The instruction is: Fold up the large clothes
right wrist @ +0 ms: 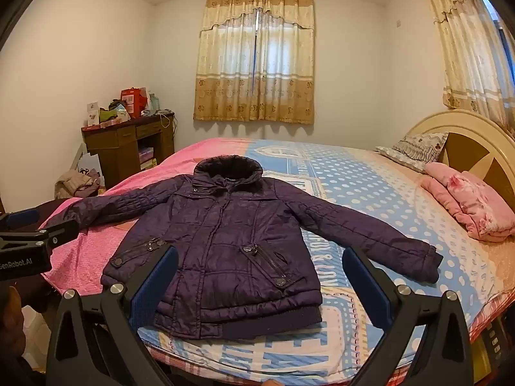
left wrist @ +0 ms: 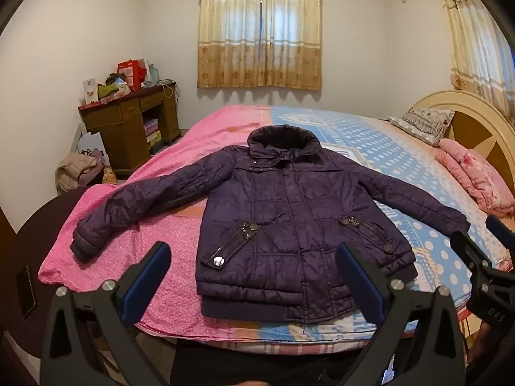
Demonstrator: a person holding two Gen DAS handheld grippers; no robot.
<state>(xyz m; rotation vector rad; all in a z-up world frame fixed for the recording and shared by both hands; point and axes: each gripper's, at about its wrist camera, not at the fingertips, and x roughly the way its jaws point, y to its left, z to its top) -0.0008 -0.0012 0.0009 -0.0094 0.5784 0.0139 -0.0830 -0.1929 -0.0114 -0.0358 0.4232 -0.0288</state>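
— Purple, quilted, a bit shiny: that's the jacket [left wrist: 286, 225]. Where does it lie?

— Flat on the bed [left wrist: 161, 273], front up, collar toward the far window, hem toward me at the near edge. Both sleeves are spread out sideways. Its left half lies on the pink part of the sheet, its right half on the blue dotted part.

— Start from the left, then. How is your left tool [left wrist: 254, 283] held?

— Tilted down toward the bed, hovering just before the near edge. Its blue pads stand wide apart with nothing between them but air; past them I see the jacket's hem and pocket. It touches nothing.

— And the right tool [right wrist: 260, 286]?

— Much the same: pointed downward a little less steeply, fingers spread wide and empty, hanging above the hem's right side. From the right camera the left tool shows at the left edge, beside the far cuff. From the left camera the right tool pokes in at the right edge, near the other cuff.

— Anything further right?

— A folded pink blanket [right wrist: 473, 206] and a pillow [right wrist: 415, 151] by the headboard [right wrist: 466, 135], well apart from the jacket.
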